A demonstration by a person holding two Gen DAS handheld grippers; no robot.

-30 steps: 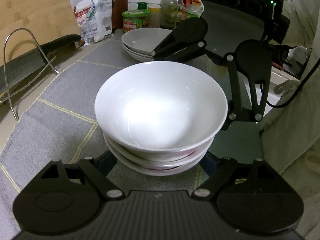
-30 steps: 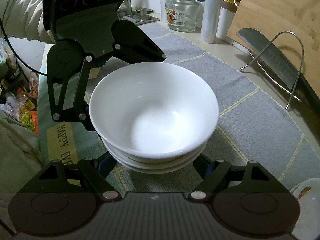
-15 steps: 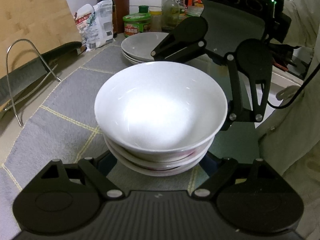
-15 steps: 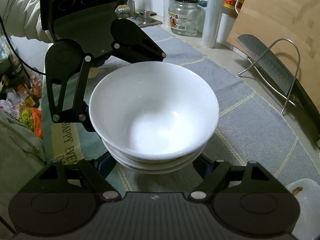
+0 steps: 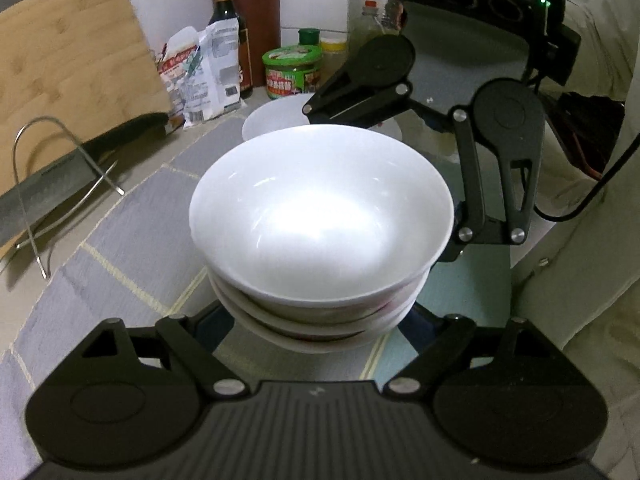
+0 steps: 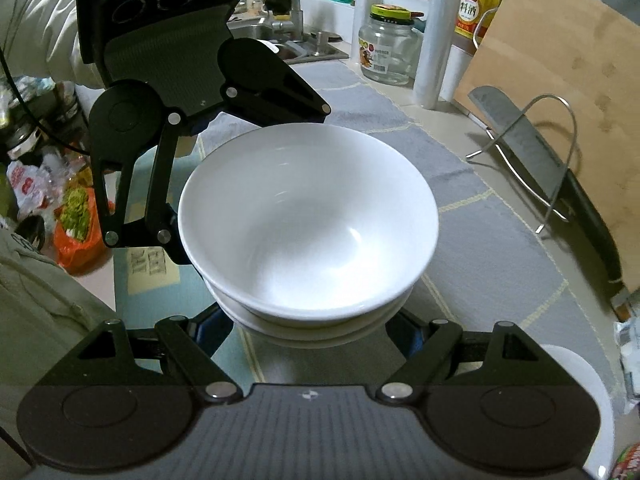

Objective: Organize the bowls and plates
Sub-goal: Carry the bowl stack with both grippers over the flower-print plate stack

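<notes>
Both claws are clamped on one stack of white bowls (image 5: 320, 220), the left gripper (image 5: 316, 332) from one side and the right gripper (image 6: 312, 332) from the opposite side, each with its jaws spread wide around the lower bowls and pressing on them. Against the grey mat (image 5: 132, 240) as landmark, the stack hangs above it rather than resting on it: mat shows under the bottom bowl in both wrist views.

A second ago the mat filled more of the ground below the stack and the pile of plates (image 5: 264, 124) sat clearly beyond the bowls; now the stack has risen off the mat and travelled toward the plates, whose near edge is hidden behind the top bowl's rim. The cutting board (image 5: 68, 60) and the wire rack (image 5: 60, 168), off the mat's far side, have slid back in view accordingly.

That reads as a carry under way, likely to set the bowls beside the plates. Both grips look unchanged, and the stack sits level
</notes>
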